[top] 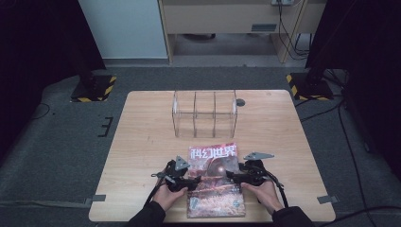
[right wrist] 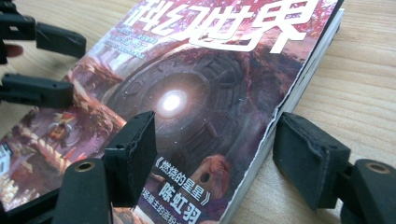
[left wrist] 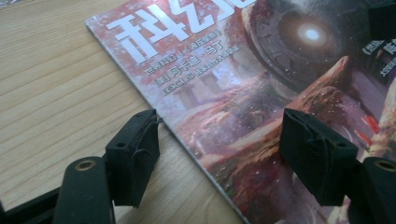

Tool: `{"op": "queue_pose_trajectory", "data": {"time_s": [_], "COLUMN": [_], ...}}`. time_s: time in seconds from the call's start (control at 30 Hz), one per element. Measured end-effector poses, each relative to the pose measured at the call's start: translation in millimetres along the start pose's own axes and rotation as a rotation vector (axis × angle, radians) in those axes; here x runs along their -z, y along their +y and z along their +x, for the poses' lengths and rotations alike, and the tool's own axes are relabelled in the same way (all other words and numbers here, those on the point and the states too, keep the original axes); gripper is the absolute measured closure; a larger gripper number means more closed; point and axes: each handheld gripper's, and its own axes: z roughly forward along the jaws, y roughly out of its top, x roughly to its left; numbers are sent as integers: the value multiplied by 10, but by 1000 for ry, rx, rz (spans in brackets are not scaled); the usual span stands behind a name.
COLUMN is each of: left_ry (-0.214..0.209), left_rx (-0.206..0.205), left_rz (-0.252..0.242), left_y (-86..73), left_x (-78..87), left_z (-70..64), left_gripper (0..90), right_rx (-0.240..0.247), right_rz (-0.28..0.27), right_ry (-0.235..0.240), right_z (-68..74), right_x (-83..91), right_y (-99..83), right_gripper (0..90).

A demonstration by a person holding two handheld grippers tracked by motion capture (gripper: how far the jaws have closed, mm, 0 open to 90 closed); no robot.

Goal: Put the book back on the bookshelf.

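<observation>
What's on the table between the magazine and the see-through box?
Nothing. In the high view, only bare table separates the magazine from the clear box behind it.

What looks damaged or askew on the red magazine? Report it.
The red glossy magazine has a frayed, slightly lifted cover edge by the right gripper, seen in the right gripper view. It also lies a little skewed to the light wooden table edge. Nothing else stands out.
</observation>
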Motion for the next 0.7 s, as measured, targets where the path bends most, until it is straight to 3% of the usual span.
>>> {"op": "queue_pose_trajectory", "data": {"time_s": [0.33, 0.7], "left_ry": [3, 5], "left_rx": [-5, -4], "left_rz": [-9, -14], "left_y": [-6, -9], "left_x": [-19, -36], "left_z": [-39, -64], "left_gripper": [238, 201], "right_rx": [-43, -64], "right_rz": [-28, -131], "right_ry": [29, 97], "right_z": [-24, -5], "right_x": [39, 135], "right_y": [16, 75], "right_gripper": [317, 328]}}
